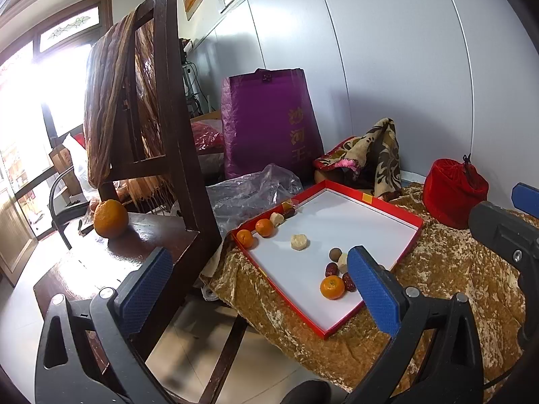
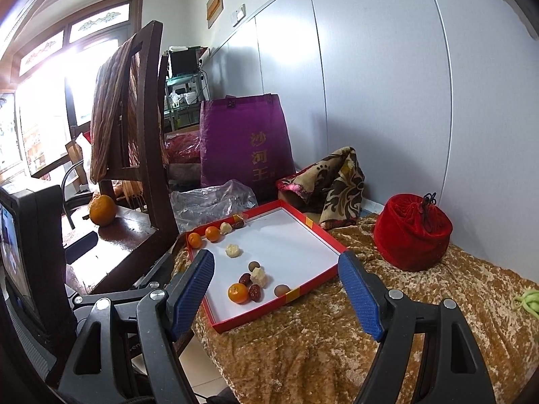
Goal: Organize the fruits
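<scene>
A red-rimmed tray (image 1: 370,198) (image 2: 313,225) with a white floor lies on a gold cloth. Two small oranges (image 1: 264,227) (image 2: 213,233) sit at its far left edge, with pale lumps and a dark date beside them. Near its front lie another orange (image 1: 332,287) (image 2: 238,293), red dates (image 2: 254,292), pale lumps (image 2: 259,276) and brown round fruits (image 2: 281,290). A larger orange (image 1: 111,218) (image 2: 102,210) rests on the wooden chair seat. My left gripper (image 1: 262,286) is open over the gap between chair and tray. My right gripper (image 2: 276,289) is open in front of the tray, holding nothing.
A dark wooden chair (image 1: 175,107) draped with a brown scarf stands left of the tray. Behind it are a purple bag (image 1: 269,121), crumpled clear plastic (image 1: 249,192), a patterned cloth (image 1: 377,155) and a red velvet pouch (image 2: 412,232). A grey wall runs along the right.
</scene>
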Available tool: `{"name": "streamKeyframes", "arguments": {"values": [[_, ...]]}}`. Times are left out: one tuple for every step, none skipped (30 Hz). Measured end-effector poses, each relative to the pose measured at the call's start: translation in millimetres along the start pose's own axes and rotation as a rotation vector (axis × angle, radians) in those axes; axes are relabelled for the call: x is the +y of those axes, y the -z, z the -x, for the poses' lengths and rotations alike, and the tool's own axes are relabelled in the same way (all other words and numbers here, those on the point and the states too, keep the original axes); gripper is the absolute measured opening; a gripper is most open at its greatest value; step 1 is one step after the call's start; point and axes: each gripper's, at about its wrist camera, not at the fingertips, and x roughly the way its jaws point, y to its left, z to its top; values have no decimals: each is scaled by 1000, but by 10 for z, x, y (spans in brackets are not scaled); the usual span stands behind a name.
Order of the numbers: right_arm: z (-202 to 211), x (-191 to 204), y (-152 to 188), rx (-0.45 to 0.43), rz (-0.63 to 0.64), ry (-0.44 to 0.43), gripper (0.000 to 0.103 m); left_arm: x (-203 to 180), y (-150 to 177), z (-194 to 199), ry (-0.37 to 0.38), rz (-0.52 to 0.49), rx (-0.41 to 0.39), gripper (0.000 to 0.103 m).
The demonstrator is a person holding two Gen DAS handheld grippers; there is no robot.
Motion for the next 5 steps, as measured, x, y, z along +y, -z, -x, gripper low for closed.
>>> {"name": "streamKeyframes", "arguments": {"values": [[-2,3,2,0,2,0,78,7,-1,5,-3,3,-3,103],[-5,5,3,0,5,0,78,1,-6,6,-3,3,-5,103],[-4,8,5,0,6,0,78,-10,-7,7,-2,-1,-3,103],[-6,6,9,2,8,2,78,-29,-12,3,1,-9,0,103],[-5,-2,13,4,9,3,78,-86,-18,0,16,-26,4,103]]}}
